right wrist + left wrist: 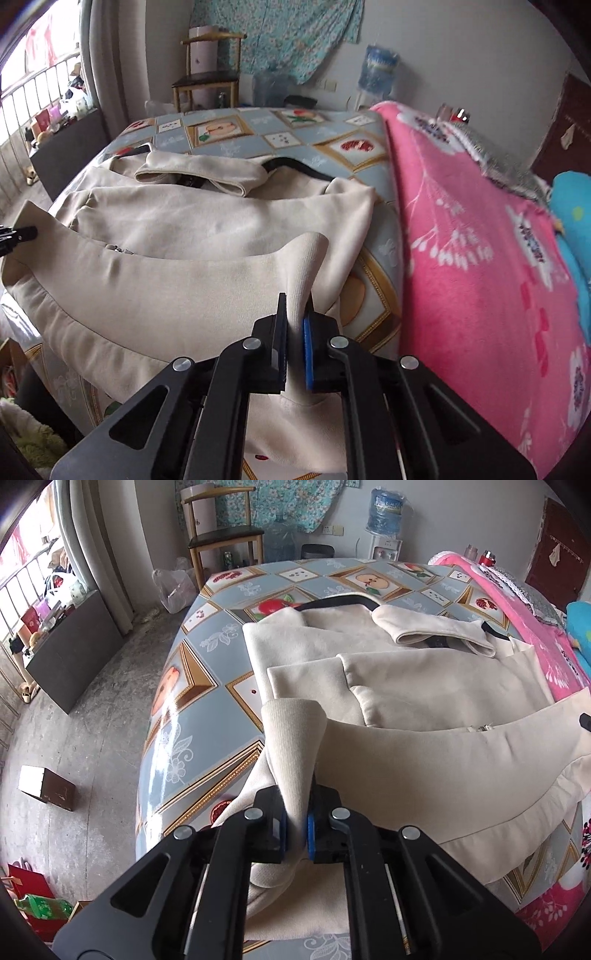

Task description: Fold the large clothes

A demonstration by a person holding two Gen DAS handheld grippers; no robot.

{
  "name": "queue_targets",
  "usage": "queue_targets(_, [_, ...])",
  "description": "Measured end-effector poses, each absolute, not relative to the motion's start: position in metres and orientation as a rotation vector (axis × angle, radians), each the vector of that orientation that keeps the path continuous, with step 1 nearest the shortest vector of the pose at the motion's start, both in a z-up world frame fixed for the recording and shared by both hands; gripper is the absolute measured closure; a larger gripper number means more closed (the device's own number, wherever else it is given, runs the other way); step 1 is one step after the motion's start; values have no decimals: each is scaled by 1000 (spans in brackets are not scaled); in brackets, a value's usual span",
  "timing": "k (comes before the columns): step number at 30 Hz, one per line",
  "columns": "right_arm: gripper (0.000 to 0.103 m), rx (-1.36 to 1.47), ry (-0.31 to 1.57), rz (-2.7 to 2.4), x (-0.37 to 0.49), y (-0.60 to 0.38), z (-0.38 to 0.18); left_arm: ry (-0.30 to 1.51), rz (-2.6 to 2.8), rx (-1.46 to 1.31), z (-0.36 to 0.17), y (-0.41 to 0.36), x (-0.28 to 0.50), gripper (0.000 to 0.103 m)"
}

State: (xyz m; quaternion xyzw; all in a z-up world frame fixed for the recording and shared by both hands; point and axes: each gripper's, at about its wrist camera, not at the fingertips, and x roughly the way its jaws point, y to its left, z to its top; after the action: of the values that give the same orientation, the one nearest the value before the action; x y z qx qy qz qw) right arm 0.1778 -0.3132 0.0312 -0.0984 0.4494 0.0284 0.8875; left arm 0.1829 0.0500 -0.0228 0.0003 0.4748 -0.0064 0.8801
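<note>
A large cream jacket with black trim lies spread on the table with a fruit-patterned cloth. Its sleeves are folded across the body. My left gripper is shut on the ribbed hem at the jacket's near left corner and lifts it off the table. My right gripper is shut on the near right corner of the same jacket. The lifted hem sags between the two grippers. The left gripper's tip shows at the left edge of the right wrist view.
A pink flowered blanket lies along the table's right side, with a blue item beyond it. A wooden chair, a water dispenser and a plastic bag stand behind the table. A box lies on the concrete floor at left.
</note>
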Motion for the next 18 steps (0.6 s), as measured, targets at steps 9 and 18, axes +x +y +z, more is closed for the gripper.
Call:
queue_targets(9, [96,-88,881,-42,149,-315,53,903,-61,28,10,42,154,97])
queue_targets(18, [96,-29,835,-120,127,-313,66,837,-106,-4,31,51,135,97])
